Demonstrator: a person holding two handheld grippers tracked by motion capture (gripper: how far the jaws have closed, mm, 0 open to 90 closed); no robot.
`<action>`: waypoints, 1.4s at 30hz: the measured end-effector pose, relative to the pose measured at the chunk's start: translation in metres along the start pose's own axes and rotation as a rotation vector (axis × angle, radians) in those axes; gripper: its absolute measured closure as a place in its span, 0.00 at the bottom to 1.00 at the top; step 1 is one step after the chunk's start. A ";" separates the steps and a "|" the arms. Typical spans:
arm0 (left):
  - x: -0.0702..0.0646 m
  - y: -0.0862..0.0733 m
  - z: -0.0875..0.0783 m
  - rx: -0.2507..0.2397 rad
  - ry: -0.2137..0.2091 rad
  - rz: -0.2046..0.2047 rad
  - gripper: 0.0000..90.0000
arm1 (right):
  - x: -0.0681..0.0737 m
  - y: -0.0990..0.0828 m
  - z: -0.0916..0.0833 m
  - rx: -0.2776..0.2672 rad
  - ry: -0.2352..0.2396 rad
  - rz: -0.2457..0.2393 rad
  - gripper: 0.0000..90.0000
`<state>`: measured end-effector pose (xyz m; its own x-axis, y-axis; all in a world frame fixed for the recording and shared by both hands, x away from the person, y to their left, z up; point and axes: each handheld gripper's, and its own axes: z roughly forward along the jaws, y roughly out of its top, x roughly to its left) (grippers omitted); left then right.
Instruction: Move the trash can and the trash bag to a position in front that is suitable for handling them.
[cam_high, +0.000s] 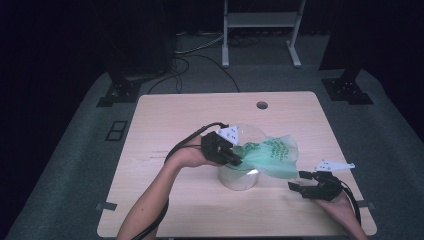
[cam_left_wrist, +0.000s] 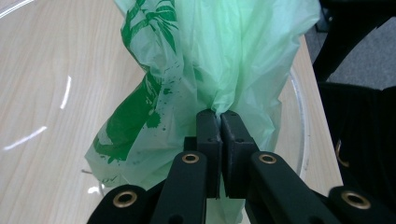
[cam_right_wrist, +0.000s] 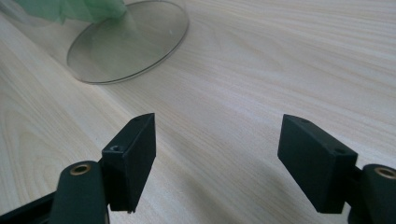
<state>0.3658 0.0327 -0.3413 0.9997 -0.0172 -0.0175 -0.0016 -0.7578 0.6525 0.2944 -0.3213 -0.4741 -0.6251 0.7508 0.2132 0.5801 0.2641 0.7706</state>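
A clear glass bowl stands on the wooden table, right of centre. A thin green plastic bag with dark green print lies in and over the bowl, spilling toward the right. My left gripper is over the bowl's left rim, shut on a gathered fold of the green bag. The bowl's rim curves behind the bag. My right gripper is low over the table to the bowl's right, open and empty. The bowl's base lies ahead of its jaws, with bag inside.
A round cable hole sits near the table's far edge. Dark stands and a white frame rise on the grey floor beyond. Bare wood stretches in front of the right gripper.
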 end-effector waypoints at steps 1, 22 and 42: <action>-0.001 -0.001 -0.001 0.005 -0.003 0.000 0.97 | 0.000 0.000 0.000 0.001 0.000 -0.001 0.30; 0.000 0.013 -0.024 0.071 0.016 -0.007 0.67 | 0.001 -0.001 0.002 0.013 0.006 -0.004 0.30; 0.005 0.072 -0.019 0.107 0.062 0.115 0.62 | 0.001 -0.001 0.003 0.016 0.014 -0.005 0.30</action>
<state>0.3713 -0.0094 -0.2795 0.9923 -0.0702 0.1016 -0.1156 -0.8185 0.5628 0.2947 -0.3195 -0.4766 -0.6351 0.7412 0.2176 0.5853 0.2780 0.7617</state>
